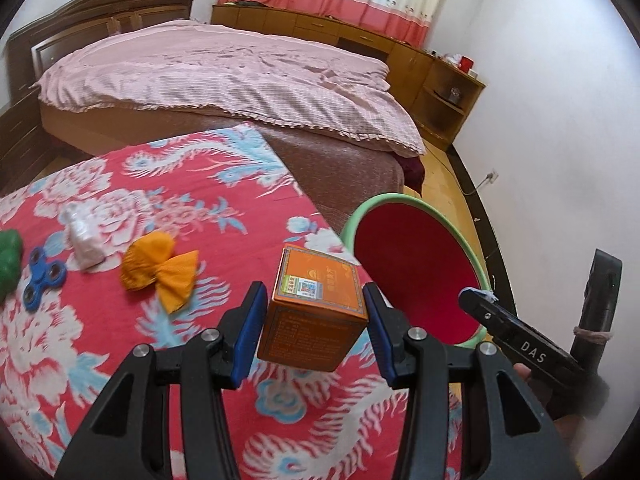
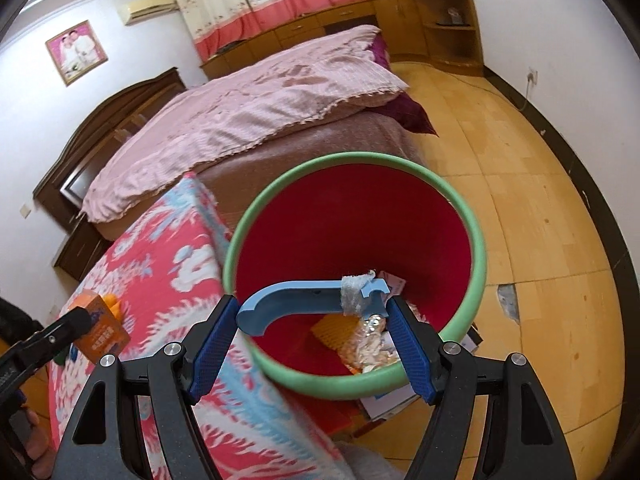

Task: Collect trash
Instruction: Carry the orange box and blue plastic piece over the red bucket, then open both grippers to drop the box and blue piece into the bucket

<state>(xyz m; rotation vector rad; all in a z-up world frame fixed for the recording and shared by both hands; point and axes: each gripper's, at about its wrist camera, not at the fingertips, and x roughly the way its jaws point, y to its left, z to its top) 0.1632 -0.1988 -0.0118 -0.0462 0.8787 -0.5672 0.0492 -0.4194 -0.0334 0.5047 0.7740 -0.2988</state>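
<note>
Left hand-held gripper (image 1: 314, 330) was clamped on a small orange cardboard box (image 1: 316, 306), both blue pads against its sides, the box lifted clear above the right edge of the tabletop's red floral cloth (image 1: 120, 360). Right hand-held gripper (image 2: 312, 340) gripped a curved light-blue plastic piece with a scrap of clear tape on it (image 2: 304, 300), poised over the mouth of the red bin with a green rim (image 2: 478, 240), which stood off the tabletop's right edge; wrappers already lay in its bottom.

Remaining on the cloth toward its left edge: crumpled orange paper (image 1: 160, 272), a white plastic wad (image 1: 84, 240), a blue fidget spinner (image 1: 42, 276), a green object (image 1: 10, 256).

Risks, judged: the box sat short of the bin, so an early release would drop it on the cloth or floor. The two tools were close together; crowding the rim could knock the bin or block one drop.
</note>
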